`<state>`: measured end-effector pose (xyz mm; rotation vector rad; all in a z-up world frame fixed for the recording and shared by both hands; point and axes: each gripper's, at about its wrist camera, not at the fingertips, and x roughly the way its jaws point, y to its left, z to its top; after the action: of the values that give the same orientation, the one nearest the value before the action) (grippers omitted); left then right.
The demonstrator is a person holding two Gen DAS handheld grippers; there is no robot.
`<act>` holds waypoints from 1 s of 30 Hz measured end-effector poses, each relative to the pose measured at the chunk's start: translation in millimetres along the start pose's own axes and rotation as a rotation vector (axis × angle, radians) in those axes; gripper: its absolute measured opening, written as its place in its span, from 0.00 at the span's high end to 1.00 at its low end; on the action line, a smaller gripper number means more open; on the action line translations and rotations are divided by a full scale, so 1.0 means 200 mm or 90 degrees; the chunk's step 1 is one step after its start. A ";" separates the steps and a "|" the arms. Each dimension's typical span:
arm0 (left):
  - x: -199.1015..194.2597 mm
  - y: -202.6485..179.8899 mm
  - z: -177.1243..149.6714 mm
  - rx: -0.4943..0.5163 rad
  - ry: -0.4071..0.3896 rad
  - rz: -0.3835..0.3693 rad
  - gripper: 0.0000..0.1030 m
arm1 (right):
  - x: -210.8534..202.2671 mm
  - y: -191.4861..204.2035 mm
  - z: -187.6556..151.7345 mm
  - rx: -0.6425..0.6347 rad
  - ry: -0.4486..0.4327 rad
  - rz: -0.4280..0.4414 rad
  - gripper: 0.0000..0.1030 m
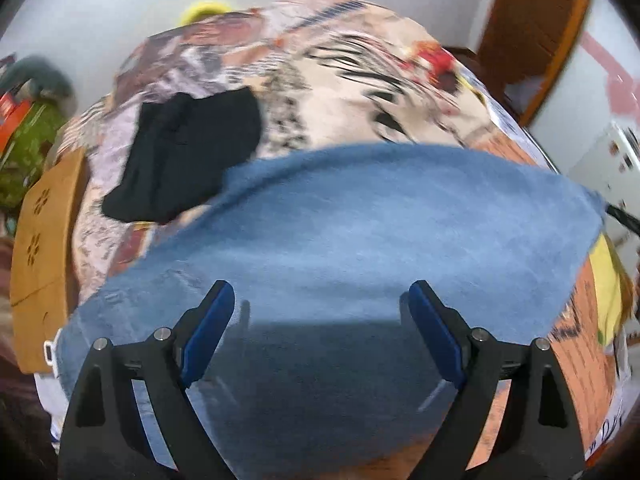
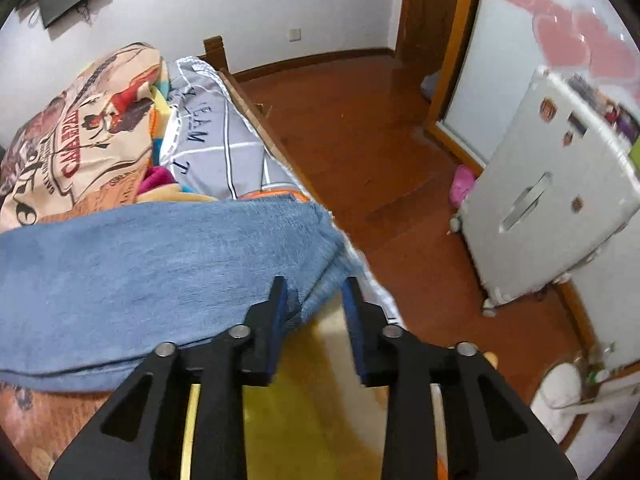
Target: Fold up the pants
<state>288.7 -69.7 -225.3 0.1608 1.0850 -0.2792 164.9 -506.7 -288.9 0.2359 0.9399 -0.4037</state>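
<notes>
Here, pants (image 1: pixel 360 216) flat, both tools agape

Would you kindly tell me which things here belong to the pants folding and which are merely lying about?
Part of the job:
- blue pants, spread across the bed
- left gripper, jaws open over the pants
- right gripper, jaws open at the pants' edge

Lying about:
- black garment on the patterned bedspread
- grey pillow
- white cabinet
- pink item on the floor

Both wrist views close above the bed, sharing the blue pants (image 1: pixel 360 220).
</notes>
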 end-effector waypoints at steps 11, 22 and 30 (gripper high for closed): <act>0.28 0.38 0.19 -0.085 0.070 0.040 0.13 | -0.22 0.50 0.05 -0.076 -0.076 0.183 0.39; 0.54 0.58 0.33 -0.148 0.091 0.054 0.12 | 0.10 0.85 -0.16 -0.150 0.049 0.242 0.38; 0.36 0.86 0.32 -0.220 0.047 0.118 0.20 | 0.09 0.85 -0.17 -0.152 0.057 0.248 0.35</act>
<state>426.1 67.9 -261.2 -0.0384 1.1662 0.0828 223.2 -345.4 -320.6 0.2137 0.9951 0.0779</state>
